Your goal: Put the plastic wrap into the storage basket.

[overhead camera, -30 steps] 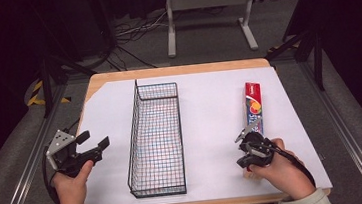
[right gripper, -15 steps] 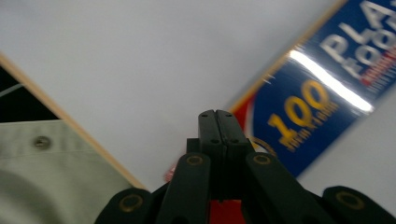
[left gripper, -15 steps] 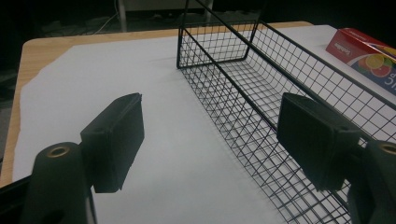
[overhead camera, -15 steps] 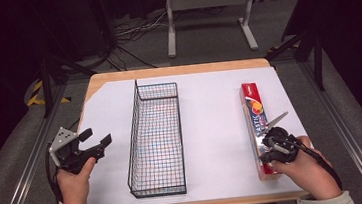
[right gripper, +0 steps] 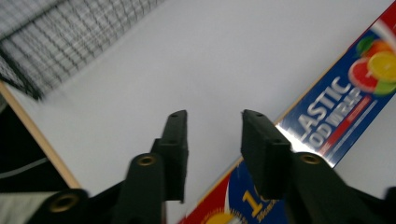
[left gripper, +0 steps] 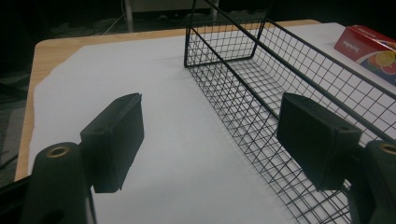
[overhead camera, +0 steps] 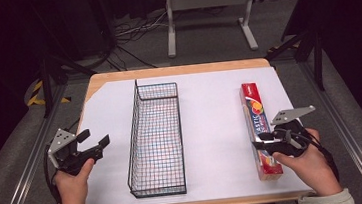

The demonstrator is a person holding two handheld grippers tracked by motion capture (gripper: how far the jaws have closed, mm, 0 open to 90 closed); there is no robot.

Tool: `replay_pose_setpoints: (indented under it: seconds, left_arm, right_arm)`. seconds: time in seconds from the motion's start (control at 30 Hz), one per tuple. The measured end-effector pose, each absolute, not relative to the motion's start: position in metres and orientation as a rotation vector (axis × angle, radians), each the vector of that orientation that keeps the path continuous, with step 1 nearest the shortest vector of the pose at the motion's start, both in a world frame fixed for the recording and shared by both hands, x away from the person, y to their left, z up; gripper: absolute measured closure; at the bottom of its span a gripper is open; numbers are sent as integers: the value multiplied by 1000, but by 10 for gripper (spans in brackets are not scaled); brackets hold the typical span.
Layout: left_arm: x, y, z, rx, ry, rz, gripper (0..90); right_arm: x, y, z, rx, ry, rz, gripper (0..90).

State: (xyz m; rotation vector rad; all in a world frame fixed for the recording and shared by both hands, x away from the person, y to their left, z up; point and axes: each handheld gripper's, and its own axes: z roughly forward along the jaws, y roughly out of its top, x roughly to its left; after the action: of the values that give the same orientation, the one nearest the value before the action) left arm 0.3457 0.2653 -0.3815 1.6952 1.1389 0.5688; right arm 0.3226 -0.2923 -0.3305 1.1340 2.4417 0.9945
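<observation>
From my station I see the plastic wrap box (overhead camera: 258,124) lying flat on the white sheet along the right edge of the surface (overhead camera: 206,68), its length running from the near edge toward the far one, red end pointing away from me. My right hand-held gripper (overhead camera: 262,142) hangs over the near half of that box, its tips just past the box's left long edge. Its jaws have just been opening and now stand partly spread; in the right gripper view (right gripper: 212,140) the right jaw is over the box's printed top and the left jaw over bare white sheet, the box's long edge running below the gap between them and nothing pinched. The wire basket (overhead camera: 156,139) stands lengthwise in the middle of the surface, well apart from the box. My left hand-held gripper (overhead camera: 95,140) waits near the left edge, jaws spread wide and holding nothing, aimed at the basket's left wall; the left gripper view (left gripper: 210,135) looks along that wall.
</observation>
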Motion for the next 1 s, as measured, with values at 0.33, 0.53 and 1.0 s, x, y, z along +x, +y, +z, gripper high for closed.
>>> replay_pose_setpoints:
  seconds: [0.33, 0.53, 1.0]
  left_arm:
    - [340, 275, -383, 1664, 1164, 581, 236]
    - [342, 279, -381, 1668, 1168, 608, 236]
    - [339, 274, -404, 1737, 1205, 650, 236]
  right_arm:
    - [322, -309, -321, 1167, 2179, 1322, 366]
    - [321, -317, -316, 1160, 2043, 1357, 283]
    - [350, -312, -317, 1245, 1941, 1072, 361]
